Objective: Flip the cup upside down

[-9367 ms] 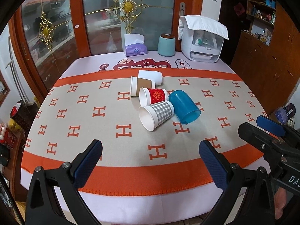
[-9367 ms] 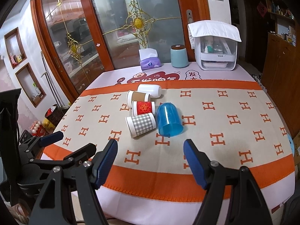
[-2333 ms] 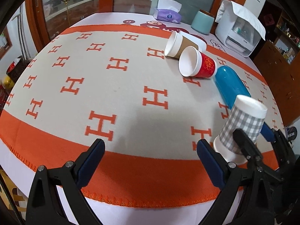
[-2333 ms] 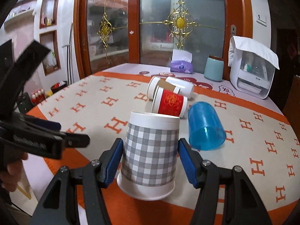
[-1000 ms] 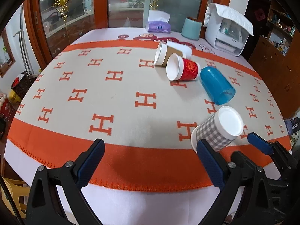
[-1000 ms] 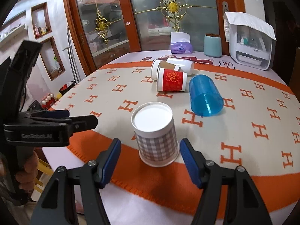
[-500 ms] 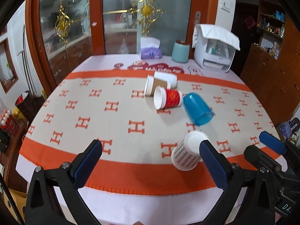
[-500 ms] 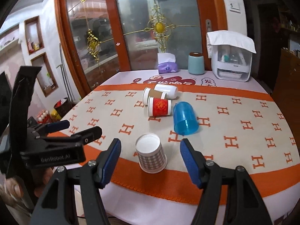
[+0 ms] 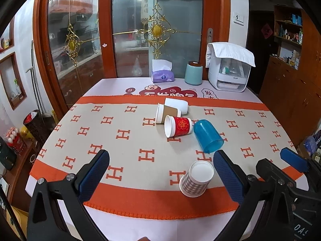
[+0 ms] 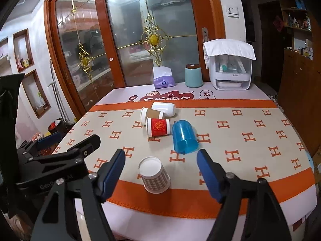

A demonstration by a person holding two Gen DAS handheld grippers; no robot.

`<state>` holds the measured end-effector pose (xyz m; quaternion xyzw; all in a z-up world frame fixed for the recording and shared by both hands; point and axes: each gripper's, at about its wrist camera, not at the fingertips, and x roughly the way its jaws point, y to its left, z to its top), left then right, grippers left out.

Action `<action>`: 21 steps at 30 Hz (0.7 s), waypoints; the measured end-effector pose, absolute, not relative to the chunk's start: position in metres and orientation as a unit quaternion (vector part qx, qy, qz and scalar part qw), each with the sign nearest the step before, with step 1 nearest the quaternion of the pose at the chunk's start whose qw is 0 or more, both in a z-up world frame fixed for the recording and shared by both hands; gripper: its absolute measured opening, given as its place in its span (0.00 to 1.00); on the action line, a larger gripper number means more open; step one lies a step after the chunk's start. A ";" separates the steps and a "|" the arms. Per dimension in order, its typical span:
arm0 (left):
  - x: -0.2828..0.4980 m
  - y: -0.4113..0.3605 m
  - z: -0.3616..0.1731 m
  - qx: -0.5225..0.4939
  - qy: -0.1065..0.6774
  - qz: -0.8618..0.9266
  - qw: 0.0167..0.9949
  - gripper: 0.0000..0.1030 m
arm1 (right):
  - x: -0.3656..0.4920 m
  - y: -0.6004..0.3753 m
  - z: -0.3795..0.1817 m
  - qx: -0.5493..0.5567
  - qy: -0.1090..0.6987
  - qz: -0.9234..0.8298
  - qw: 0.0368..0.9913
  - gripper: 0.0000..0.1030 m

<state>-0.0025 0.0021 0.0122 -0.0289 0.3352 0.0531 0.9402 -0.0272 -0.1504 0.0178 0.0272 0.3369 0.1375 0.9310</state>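
Note:
A grey checked paper cup (image 9: 195, 179) stands upside down, white base up, on the orange band near the table's front edge; it also shows in the right wrist view (image 10: 154, 175). My right gripper (image 10: 161, 171) is open and empty, drawn back above it, apart from it. My left gripper (image 9: 160, 172) is open and empty, to the cup's left. A red cup (image 9: 177, 126), a brown cup (image 9: 167, 111), a white cup (image 9: 176, 104) and a blue plastic cup (image 9: 207, 136) lie on their sides mid-table.
A tissue box (image 9: 162, 74), a teal canister (image 9: 193, 76) and a white appliance (image 9: 229, 69) stand at the table's far edge. Glass doors stand behind, a wooden cabinet (image 9: 291, 92) at right. The right gripper shows at the left wrist view's right edge (image 9: 293, 160).
The right gripper has let go of the checked cup, which stands upside down near the front edge. Both grippers have drawn back and up from the table.

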 end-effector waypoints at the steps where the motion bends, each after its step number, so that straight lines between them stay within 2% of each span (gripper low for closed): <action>1: -0.001 0.002 0.011 -0.028 0.338 0.056 0.939 0.99 | -0.027 -0.150 0.018 0.027 0.337 0.138 0.931 0.72; 21: 0.006 0.009 0.003 -0.034 0.365 0.072 0.928 0.99 | -0.019 -0.143 0.011 0.026 0.355 0.144 0.923 0.72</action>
